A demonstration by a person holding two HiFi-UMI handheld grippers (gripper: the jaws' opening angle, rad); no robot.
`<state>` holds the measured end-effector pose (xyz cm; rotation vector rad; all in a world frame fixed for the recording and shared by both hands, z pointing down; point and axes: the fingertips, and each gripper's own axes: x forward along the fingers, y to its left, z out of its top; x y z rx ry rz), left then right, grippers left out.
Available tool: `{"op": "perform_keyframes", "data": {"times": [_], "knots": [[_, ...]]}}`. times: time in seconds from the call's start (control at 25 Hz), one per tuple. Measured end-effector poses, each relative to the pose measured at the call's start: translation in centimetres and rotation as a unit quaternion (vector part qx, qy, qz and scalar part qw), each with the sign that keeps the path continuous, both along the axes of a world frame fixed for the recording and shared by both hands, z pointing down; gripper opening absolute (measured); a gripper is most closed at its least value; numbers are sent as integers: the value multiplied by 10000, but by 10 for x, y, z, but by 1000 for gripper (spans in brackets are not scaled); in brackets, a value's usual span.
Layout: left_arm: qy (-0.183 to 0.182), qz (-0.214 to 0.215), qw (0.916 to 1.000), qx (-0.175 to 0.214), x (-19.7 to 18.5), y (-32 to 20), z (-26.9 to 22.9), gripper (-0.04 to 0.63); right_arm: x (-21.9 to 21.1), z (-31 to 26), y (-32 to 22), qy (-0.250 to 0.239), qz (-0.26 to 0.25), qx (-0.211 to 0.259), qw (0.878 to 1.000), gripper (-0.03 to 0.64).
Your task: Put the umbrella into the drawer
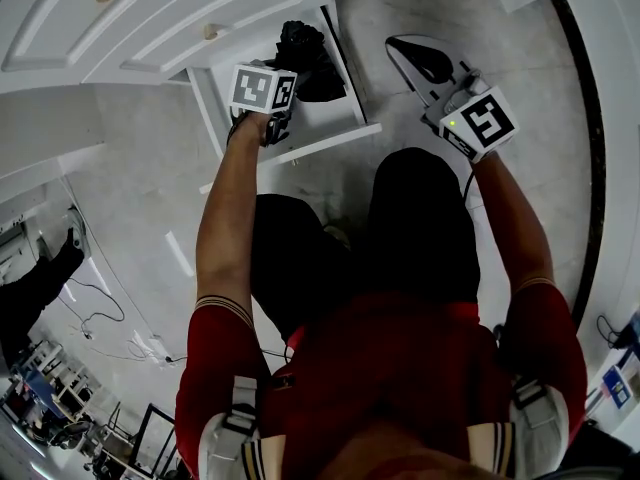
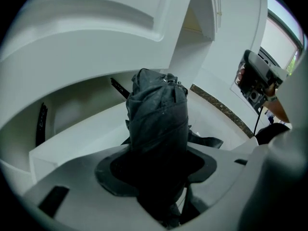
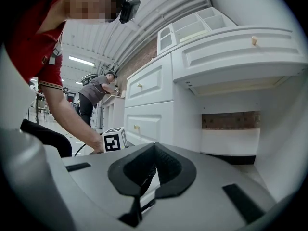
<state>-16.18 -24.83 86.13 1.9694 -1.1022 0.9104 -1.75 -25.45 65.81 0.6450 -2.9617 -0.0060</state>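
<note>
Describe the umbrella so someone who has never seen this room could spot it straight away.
Find the white cabinet and its pulled-out drawer. Over that open drawer the left gripper clamps a folded black umbrella. It is the only dark, crumpled fabric bundle against all the white woodwork.

Left gripper (image 2: 155,179) angled down, gripping umbrella (image 2: 156,114), right gripper (image 3: 147,177) level, seemingly closed.

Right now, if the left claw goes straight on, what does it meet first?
Probably the drawer floor; the umbrella in the left claw would touch it first. Depth is unclear.
</note>
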Motion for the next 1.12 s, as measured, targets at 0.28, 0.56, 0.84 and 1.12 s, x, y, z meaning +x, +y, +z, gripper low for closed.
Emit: {"op": "perform_keyframes", "data": {"times": [0.28, 0.56, 0.84, 1.12], "knots": [[115, -820, 9963, -246, -2, -11, 22, 252, 14, 13, -3, 60, 77, -46, 9999, -5], [132, -1608, 9850, -607, 2, -20, 38, 253, 19, 16, 0, 88, 119, -65, 9999, -5], [-36, -2045, 9747, -902, -7, -24, 60, 259, 27, 20, 5, 113, 189, -99, 9997, -5], [-26, -2061, 9728, -1061, -2, -29, 74, 260, 34, 26, 10, 163, 246, -149, 9995, -5]]}}
